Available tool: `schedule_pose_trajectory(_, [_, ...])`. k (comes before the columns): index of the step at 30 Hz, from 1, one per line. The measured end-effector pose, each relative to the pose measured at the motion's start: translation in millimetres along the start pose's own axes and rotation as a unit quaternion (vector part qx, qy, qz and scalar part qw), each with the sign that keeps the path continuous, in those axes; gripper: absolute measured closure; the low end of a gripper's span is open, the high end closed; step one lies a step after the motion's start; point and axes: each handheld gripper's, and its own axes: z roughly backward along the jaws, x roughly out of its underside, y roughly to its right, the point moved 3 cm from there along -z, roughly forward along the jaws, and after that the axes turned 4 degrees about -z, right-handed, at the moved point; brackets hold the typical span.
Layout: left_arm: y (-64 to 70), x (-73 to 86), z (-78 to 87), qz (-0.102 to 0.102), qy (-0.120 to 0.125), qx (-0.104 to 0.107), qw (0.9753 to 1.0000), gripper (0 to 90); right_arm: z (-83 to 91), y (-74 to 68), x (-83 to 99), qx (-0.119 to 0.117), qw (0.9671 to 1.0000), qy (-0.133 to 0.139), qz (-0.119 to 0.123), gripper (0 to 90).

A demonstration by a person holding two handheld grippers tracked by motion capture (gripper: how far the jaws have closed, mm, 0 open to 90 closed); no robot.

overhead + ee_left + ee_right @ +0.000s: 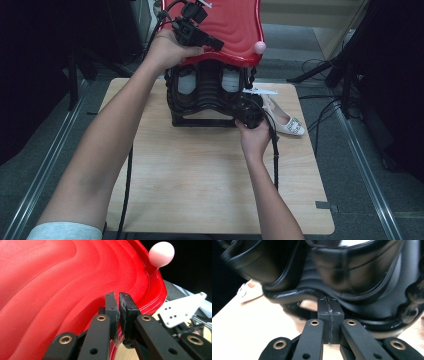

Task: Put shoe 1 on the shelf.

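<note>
We see a beige heeled shoe (286, 121) with a sparkly buckle lying on the wooden table (200, 180), near its right edge; cables (325, 112) trail across the grey floor (380, 200).

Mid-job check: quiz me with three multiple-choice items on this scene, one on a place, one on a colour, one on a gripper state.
1. Where does the beige shoe lie?
A. on the wooden table, right of the black frame
B. on top of the lid
C. on the floor

2. What colour is the wavy lid?
A. blue
B. red
C. white

3. How do the right gripper jaws stand?
A. wide open
B. holding the shoe
C. shut, pads together

Answers:
1 A, the high view shows it on the table beside the frame.
2 B, the left gripper view shows red ridges.
3 C, the pads meet with no gap.
</note>
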Motion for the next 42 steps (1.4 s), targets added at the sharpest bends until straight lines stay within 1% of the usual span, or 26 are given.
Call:
schedule_pose_trajectory(1, [1.6, -0.9, 0.5, 0.007, -0.004, -0.006, 1.0, 84.8, 3.5, -1.5, 1.2, -0.006, 1.0, -0.001, 0.005, 90.0])
schedule_pose_trajectory(2, [2.7, -1.7, 1.3, 0.011, -0.007, -0.009, 0.9999, 81.8, 7.8, -2.8, 2.3, -0.015, 0.9999, -0.004, 0.006, 90.0])
schedule_pose_trajectory(3, [4.7, -2.4, 2.4, 0.017, -0.01, -0.017, 0.9997, 79.7, 10.3, -3.4, 3.1, -0.022, 0.9997, -0.006, 0.004, 90.0])
schedule_pose_trajectory(4, [7.3, -2.9, 4.4, 0.018, -0.011, -0.016, 0.9997, 79.2, 13.2, -3.9, 4.3, -0.03, 0.9995, -0.007, 0.004, 90.0])
schedule_pose_trajectory(5, [10.3, -3.1, 6.6, 0.018, -0.013, -0.008, 0.9997, 77.7, 15.6, -4.8, 5.9, -0.033, 0.9994, -0.01, 0.007, 90.0])
schedule_pose_trajectory(6, [14.1, -2.9, 8.7, 0.015, -0.013, -0.006, 0.9998, 75.8, 17.8, -6.0, 8.0, -0.037, 0.9992, -0.013, 0.011, 89.4])
schedule_pose_trajectory(8, [21.7, -0.3, 14.0, -0.005, -0.014, -0.01, 0.9998, 73.1, 22.1, -8.6, 13.5, -0.045, 0.9987, -0.016, 0.016, 87.9])
schedule_pose_trajectory(10, [27.6, 7.0, 20.8, -0.02, -0.021, -0.006, 0.9996, 68.3, 25.8, -10.8, 19.9, -0.062, 0.9978, -0.022, 0.012, 87.3])
schedule_pose_trajectory(11, [29.5, 12.1, 24.7, -0.021, -0.017, -0.006, 0.9996, 67.5, 27.5, -11.9, 23.6, -0.071, 0.9971, -0.024, 0.011, 87.3])
schedule_pose_trajectory(13, [33.1, 24.6, 31.3, -0.007, -0.014, -0.001, 0.9999, 66.4, 30.8, -14.0, 31.9, -0.08, 0.9964, -0.027, 0.01, 86.4])
schedule_pose_trajectory(15, [37.0, 38.3, 36.2, 0.002, -0.016, 0.002, 0.9999, 65.2, 34.1, -16.4, 39.6, -0.09, 0.9955, -0.026, 0.012, 84.2])
schedule_pose_trajectory(16, [38.7, 45.1, 38.8, -0.004, -0.019, 0.002, 0.9998, 64.9, 36.0, -17.9, 43.2, -0.095, 0.9951, -0.022, 0.017, 82.7])
schedule_pose_trajectory(17, [41.2, 51.3, 41.0, -0.002, -0.015, 0.006, 0.9999, 64.4, 37.7, -19.0, 47.1, -0.097, 0.9947, -0.02, 0.026, 81.5])
schedule_pose_trajectory(18, [43.6, 57.1, 42.7, 0.001, -0.01, 0.01, 0.9999, 63.6, 39.2, -19.9, 50.7, -0.1, 0.9942, -0.016, 0.036, 79.8])
schedule_pose_trajectory(19, [46.3, 62.7, 44.3, 0.004, -0.005, 0.013, 0.9999, 62.8, 40.8, -20.5, 54.0, -0.1, 0.994, -0.013, 0.042, 79.8])
schedule_pose_trajectory(21, [53.7, 74.5, 46.9, 0.004, 0.002, 0.015, 0.9999, 61.7, 43.7, -19.8, 59.6, -0.097, 0.9945, -0.018, 0.033, 81.8])
schedule_pose_trajectory(23, [62.0, 86.0, 48.4, 0.002, 0.003, 0.024, 0.9997, 61.0, 46.3, -18.8, 65.5, -0.103, 0.9942, -0.017, 0.025, 81.7])
schedule_pose_trajectory(24, [64.9, 91.4, 48.7, -0.003, 0.003, 0.028, 0.9996, 60.9, 47.2, -18.2, 68.5, -0.105, 0.9939, -0.022, 0.023, 81.5])
schedule_pose_trajectory(26, [70.6, 101.7, 49.2, -0.002, -0.003, 0.026, 0.9997, 60.0, 48.2, -17.1, 74.5, -0.114, 0.9929, -0.028, 0.02, 78.2])
schedule_pose_trajectory(28, [74.5, 111.3, 48.5, -0.001, -0.003, 0.026, 0.9997, 58.7, 49.8, -16.6, 79.6, -0.12, 0.9922, -0.028, 0.018, 74.4])
schedule_pose_trajectory(29, [76.0, 116.5, 47.7, 0.0, -0.003, 0.029, 0.9996, 58.2, 50.3, -16.2, 81.7, -0.123, 0.992, -0.026, 0.017, 74.1])
schedule_pose_trajectory(31, [78.4, 127.5, 44.5, 0.005, -0.006, 0.034, 0.9994, 57.1, 51.7, -15.0, 85.6, -0.112, 0.9932, -0.027, 0.016, 73.6])
schedule_pose_trajectory(35, [79.7, 147.4, 37.6, 0.021, -0.011, 0.039, 0.9989, 55.2, 53.5, -12.5, 92.7, -0.101, 0.9941, -0.037, 0.017, 65.4])
schedule_pose_trajectory(38, [80.5, 159.8, 33.5, 0.032, -0.006, 0.043, 0.9986, 54.2, 55.2, -10.7, 97.2, -0.103, 0.9939, -0.036, 0.016, 59.0])
schedule_pose_trajectory(40, [80.9, 167.7, 29.8, 0.035, -0.007, 0.042, 0.9985, 54.1, 55.9, -9.7, 100.1, -0.1, 0.9942, -0.035, 0.015, 55.4])
schedule_pose_trajectory(42, [81.5, 175.0, 27.1, 0.034, -0.01, 0.037, 0.9987, 53.8, 55.4, -8.6, 102.1, -0.1, 0.9942, -0.036, 0.012, 55.4])
